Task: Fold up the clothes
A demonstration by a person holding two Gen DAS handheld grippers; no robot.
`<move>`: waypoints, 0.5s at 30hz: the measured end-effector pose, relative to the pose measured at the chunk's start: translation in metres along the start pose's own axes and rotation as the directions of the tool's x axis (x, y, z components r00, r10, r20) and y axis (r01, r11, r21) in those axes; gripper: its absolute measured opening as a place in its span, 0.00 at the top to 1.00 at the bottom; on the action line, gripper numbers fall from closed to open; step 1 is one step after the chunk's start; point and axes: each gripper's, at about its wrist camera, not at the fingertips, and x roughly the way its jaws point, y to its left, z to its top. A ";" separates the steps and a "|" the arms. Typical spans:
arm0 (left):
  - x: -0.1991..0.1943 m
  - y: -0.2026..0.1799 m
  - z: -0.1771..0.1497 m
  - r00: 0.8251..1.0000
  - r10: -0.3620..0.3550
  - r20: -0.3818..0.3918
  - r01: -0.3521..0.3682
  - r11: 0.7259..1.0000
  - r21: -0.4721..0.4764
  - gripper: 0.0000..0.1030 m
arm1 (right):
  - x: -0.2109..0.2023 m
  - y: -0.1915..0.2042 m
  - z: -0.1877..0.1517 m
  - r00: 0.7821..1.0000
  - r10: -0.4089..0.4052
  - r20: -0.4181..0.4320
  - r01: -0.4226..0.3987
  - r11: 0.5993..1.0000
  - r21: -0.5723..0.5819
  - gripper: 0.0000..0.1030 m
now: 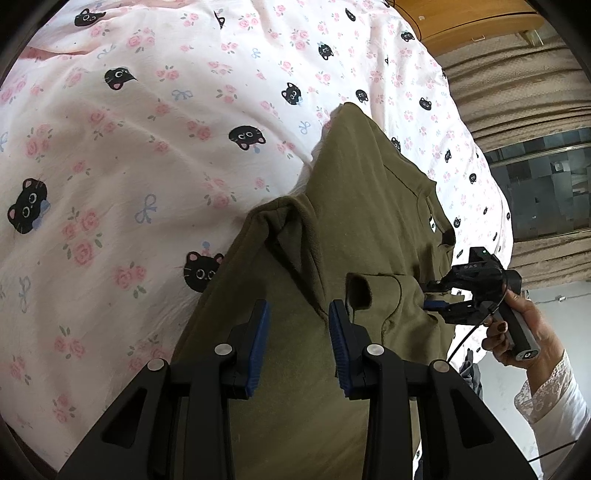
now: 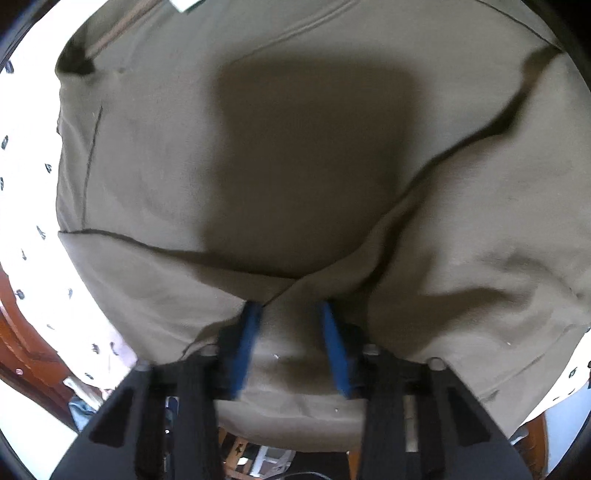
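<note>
An olive green garment (image 1: 351, 206) lies spread on the bed, with a fold flipped over at its middle and a pocket slit (image 1: 358, 291) near me. My left gripper (image 1: 299, 304) hovers over it, blue pads apart and nothing pinched. My right gripper (image 1: 430, 295), held by a hand (image 1: 517, 332), sits at the garment's right edge. In the right wrist view the garment (image 2: 295, 147) fills the frame. The right gripper (image 2: 290, 308) has its tips tucked at a fold, jaws apart, loose cloth between the blue pads (image 2: 334, 343).
The bed carries a white sheet (image 1: 147, 147) printed with pink roses and black cats. A wooden headboard (image 1: 461, 18) and beige curtain (image 1: 517, 92) stand beyond. A white lace sleeve (image 1: 554, 398) is at the right. A wooden bed frame (image 2: 22, 332) shows at lower left.
</note>
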 end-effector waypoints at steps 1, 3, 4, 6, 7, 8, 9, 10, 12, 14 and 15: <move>-0.001 0.001 0.001 1.000 0.000 0.003 0.000 1.000 -0.004 0.72 | 0.001 0.000 0.000 1.000 -0.005 0.001 0.005 1.000 -0.008 0.79; -0.001 0.002 0.002 1.000 -0.021 0.001 0.021 1.000 -0.014 0.72 | 0.000 0.001 -0.002 1.000 -0.013 -0.002 0.013 1.000 -0.024 0.90; -0.001 0.003 0.003 0.999 -0.033 -0.001 0.033 0.999 -0.019 0.72 | -0.004 0.002 -0.004 1.000 -0.020 0.005 0.020 0.999 -0.038 0.91; 0.001 0.002 0.005 0.998 -0.068 -0.009 0.068 0.997 -0.027 0.72 | -0.015 0.003 -0.008 1.000 -0.012 0.021 0.014 0.998 -0.055 0.91; 0.005 -0.001 0.005 0.994 -0.109 -0.026 0.108 0.994 -0.028 0.72 | -0.021 0.003 -0.011 1.000 0.007 0.027 -0.005 0.998 -0.061 0.91; 0.009 -0.006 0.004 0.989 -0.141 -0.043 0.140 0.990 -0.022 0.72 | -0.027 0.003 -0.013 0.998 0.048 0.030 -0.046 0.997 -0.068 0.88; 0.013 -0.011 0.004 0.985 -0.163 -0.057 0.162 0.987 -0.013 0.72 | -0.033 0.004 -0.016 0.996 0.088 0.031 -0.085 0.993 -0.079 0.88; 0.019 -0.018 0.002 0.981 -0.178 -0.076 0.179 0.984 0.008 0.72 | -0.037 0.006 -0.019 0.991 0.127 0.030 -0.124 0.988 -0.097 0.88; 0.032 -0.033 -0.001 0.973 -0.199 -0.119 0.208 0.976 0.063 0.72 | -0.044 0.019 -0.023 0.976 0.216 0.025 -0.211 0.969 -0.132 0.88; 0.049 -0.046 -0.008 0.966 -0.200 -0.164 0.220 0.969 0.112 0.72 | -0.044 0.035 -0.024 0.963 0.268 0.018 -0.262 0.953 -0.151 0.88; 0.055 -0.051 -0.011 0.964 -0.197 -0.177 0.222 0.966 0.133 0.72 | -0.041 0.039 -0.026 0.962 0.274 0.023 -0.267 0.950 -0.162 0.88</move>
